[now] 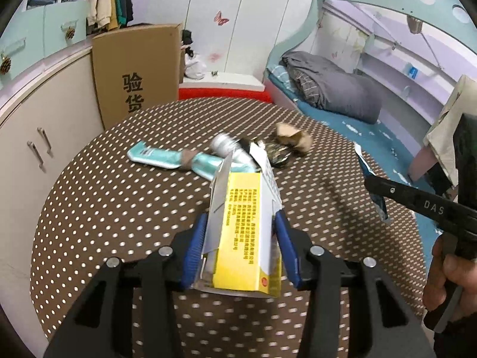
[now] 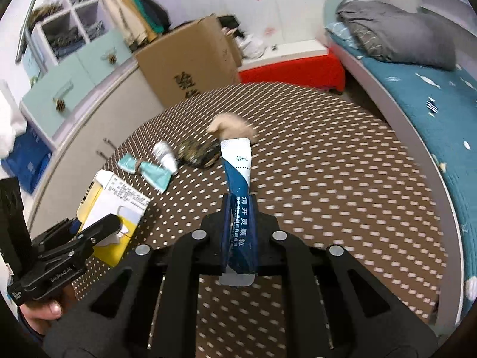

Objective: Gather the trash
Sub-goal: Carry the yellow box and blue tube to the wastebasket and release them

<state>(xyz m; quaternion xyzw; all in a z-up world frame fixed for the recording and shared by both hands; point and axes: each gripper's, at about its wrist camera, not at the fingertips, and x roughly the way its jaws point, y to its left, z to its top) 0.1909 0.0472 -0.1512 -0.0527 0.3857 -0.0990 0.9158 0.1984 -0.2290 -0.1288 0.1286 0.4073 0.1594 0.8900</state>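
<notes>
My left claw [image 1: 241, 226] is clamped on a yellow-and-white cardboard medicine box [image 1: 243, 223], its blue pads pressing the box's two long sides; the box sticks out forward past the fingertips with its torn flap end open, lifted off the brown worktop with white dots [image 1: 104, 208]. My right claw [image 2: 238, 217] is pinched almost fully together on a thin blue-and-white foil sachet [image 2: 238, 185], which stands up and forward from between the pads, its white end farthest out.

Ahead of both claws, on the worktop, lie the other scraps: a flattened teal tube [image 1: 176, 161] just beyond and left of the box's tip, a small white plastic bottle [image 1: 226, 146] touching it, a dark crumpled wrapper [image 2: 198, 152] beside the bottle, and a tan crumpled paper wad [image 2: 232, 126] farthest off, right behind the sachet's tip. From the left claw, the right one sits off to the right, held by my hand [image 1: 450, 280].
</notes>
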